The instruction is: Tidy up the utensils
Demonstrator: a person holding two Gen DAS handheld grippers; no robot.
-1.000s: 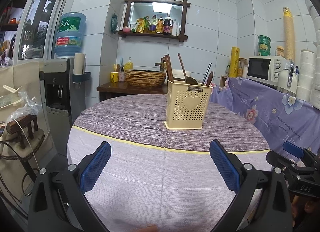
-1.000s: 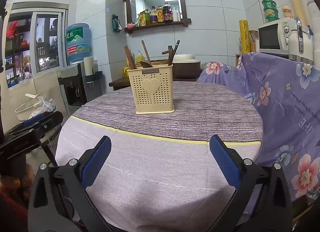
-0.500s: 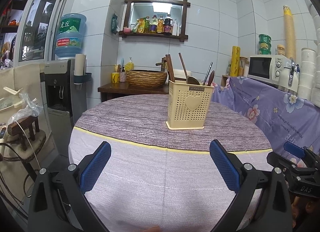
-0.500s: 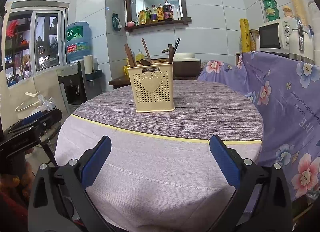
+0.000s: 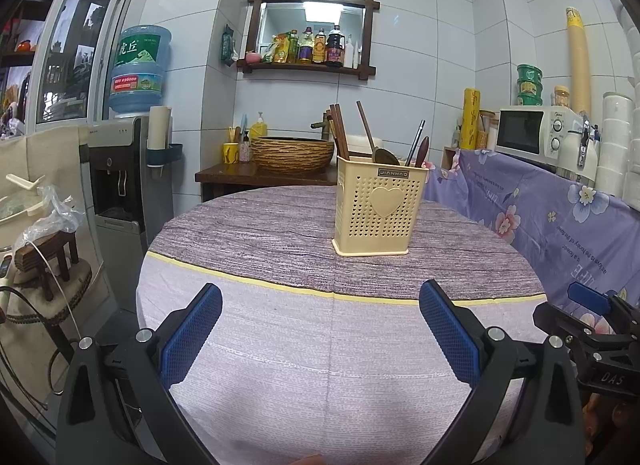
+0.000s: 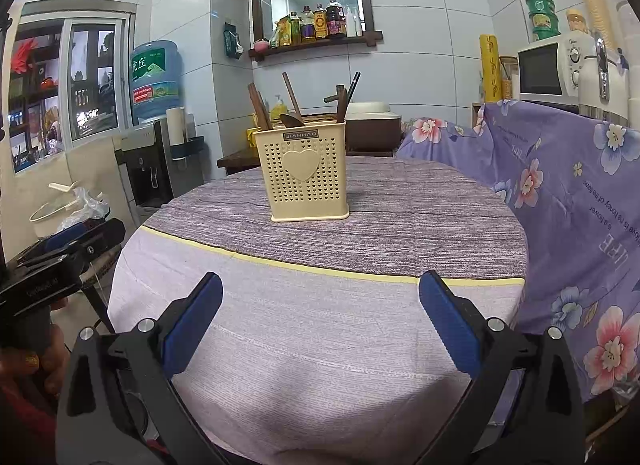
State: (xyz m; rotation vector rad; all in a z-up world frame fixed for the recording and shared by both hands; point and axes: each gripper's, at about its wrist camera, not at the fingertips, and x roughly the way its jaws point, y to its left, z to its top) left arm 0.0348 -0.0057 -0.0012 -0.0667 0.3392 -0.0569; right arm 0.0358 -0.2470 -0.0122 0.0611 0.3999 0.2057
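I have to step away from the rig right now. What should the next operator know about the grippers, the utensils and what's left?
Left gripper: open, holding nothing, hovering above the near part of the round table.
Right gripper: open, holding nothing, also above the near part.
Utensil holder: cream, perforated, upright on the far half of the table. Chopsticks, a wooden spoon and other utensils stand inside it.
Done: nothing is gripped; no utensil lies loose on the table.
Left: reach to the holder and sort the utensils.

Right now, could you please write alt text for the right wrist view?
A cream perforated utensil holder with wooden utensils stands on a round table under a purple striped cloth. The right hand-held gripper, open and empty, points toward it.
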